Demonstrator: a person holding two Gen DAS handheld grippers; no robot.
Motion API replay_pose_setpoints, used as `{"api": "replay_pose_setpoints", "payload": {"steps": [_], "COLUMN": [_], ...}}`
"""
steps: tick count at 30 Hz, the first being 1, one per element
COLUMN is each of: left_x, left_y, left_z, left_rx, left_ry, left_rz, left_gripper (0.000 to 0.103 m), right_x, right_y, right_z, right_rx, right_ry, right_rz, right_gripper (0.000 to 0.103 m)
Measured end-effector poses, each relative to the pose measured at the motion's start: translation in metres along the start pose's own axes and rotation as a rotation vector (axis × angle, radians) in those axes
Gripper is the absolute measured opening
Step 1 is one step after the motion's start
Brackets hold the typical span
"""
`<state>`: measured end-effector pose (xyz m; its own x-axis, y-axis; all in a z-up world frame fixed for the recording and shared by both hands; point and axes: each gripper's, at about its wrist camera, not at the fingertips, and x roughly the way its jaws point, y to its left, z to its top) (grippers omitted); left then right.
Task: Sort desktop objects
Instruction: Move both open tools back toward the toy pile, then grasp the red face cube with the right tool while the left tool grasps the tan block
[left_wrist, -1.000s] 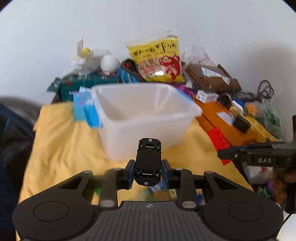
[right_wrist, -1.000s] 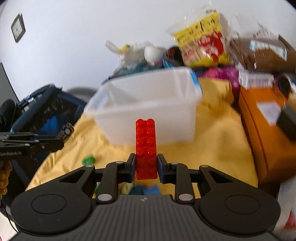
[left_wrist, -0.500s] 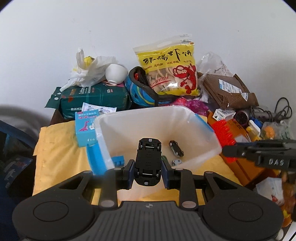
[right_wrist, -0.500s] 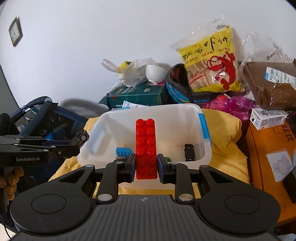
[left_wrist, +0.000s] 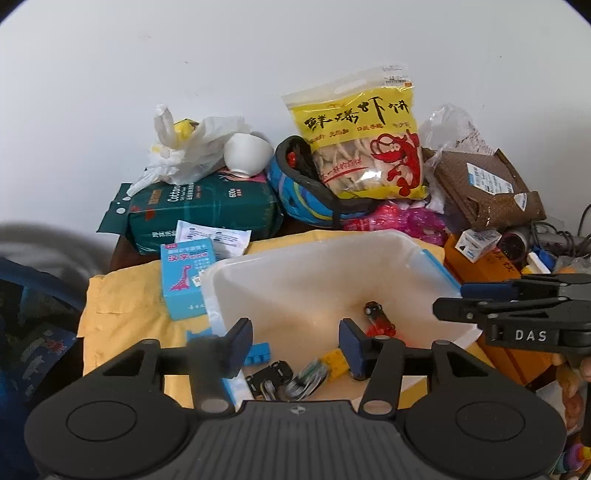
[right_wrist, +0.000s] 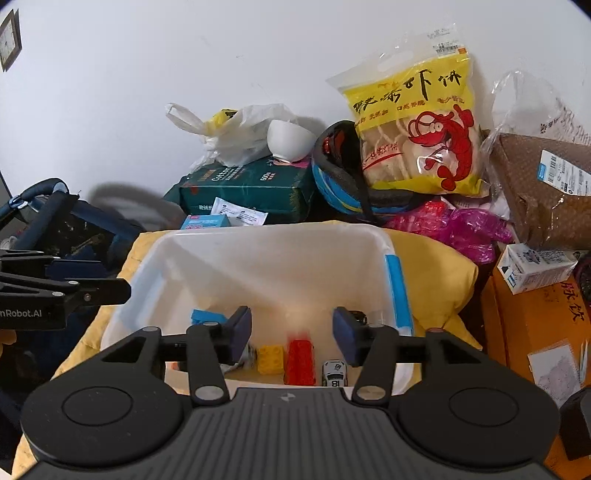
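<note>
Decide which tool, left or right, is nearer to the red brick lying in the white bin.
Right. The right tool hangs open directly above the red brick in the white bin. The left tool, also open, hangs over the bin's other side, above a black toy car.

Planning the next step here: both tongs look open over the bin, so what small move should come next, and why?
Probably lift both away from the bin to fetch more items. The right tongs and left tongs stand open and empty, and the red brick and black toy car already lie inside.
</note>
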<state>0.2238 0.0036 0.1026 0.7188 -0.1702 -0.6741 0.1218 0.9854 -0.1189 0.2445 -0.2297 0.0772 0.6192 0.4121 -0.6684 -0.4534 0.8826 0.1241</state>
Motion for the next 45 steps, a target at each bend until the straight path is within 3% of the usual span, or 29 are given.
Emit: {"api": "replay_pose_setpoints", "payload": {"steps": [4,8,13,15,19,27,29,30,32,34,45], "left_x": [-0.011,-0.035,-0.053,-0.055,-0.045,-0.018,-0.013,-0.011,-0.007,-0.005,-0.044], "left_y": [0.002,-0.001,-0.011,-0.019,-0.039,-0.06,-0.061,-0.062,-0.063,-0.061,-0.037], "left_z": [-0.022,-0.074,-0.161,-0.192,-0.231,-0.238,-0.237,-0.237,-0.237,-0.237,-0.229], "left_rx": [0.026,0.067,0.052,0.034,0.067,0.138,0.13,0.134,0.147,0.144,0.036], "left_ry": [-0.007,-0.021,0.026,0.063,0.123,0.157,0.157,0.157,0.164,0.171,0.111], "left_rz": [-0.007,-0.048,-0.097,-0.117,-0.141,-0.133,-0.138,-0.14,-0.145,-0.154,-0.132], "left_gripper": [0.056,0.056,0.056,0.056,0.055,0.054,0.053,0.051,0.037,0.034,0.032], "right_x": [-0.014,-0.041,-0.061,-0.061,-0.053,-0.032,-0.032,-0.033,-0.034,-0.037,-0.061], "right_y": [0.003,0.014,0.035,0.046,0.063,0.072,0.071,0.069,0.066,0.063,0.043], "right_z": [-0.021,-0.069,-0.163,-0.193,-0.225,-0.234,-0.237,-0.238,-0.238,-0.238,-0.221], "right_rx": [-0.004,-0.02,-0.039,-0.054,-0.071,-0.122,-0.125,-0.12,-0.111,-0.105,0.016], "right_ry": [-0.012,-0.003,0.112,0.163,0.22,0.232,0.234,0.236,0.237,0.234,0.15], "right_rz": [0.037,0.091,0.143,0.163,0.161,0.116,0.112,0.113,0.123,0.128,0.133], "right_gripper": [0.052,0.052,0.052,0.047,0.043,0.038,0.031,0.029,0.023,0.023,0.023]}}
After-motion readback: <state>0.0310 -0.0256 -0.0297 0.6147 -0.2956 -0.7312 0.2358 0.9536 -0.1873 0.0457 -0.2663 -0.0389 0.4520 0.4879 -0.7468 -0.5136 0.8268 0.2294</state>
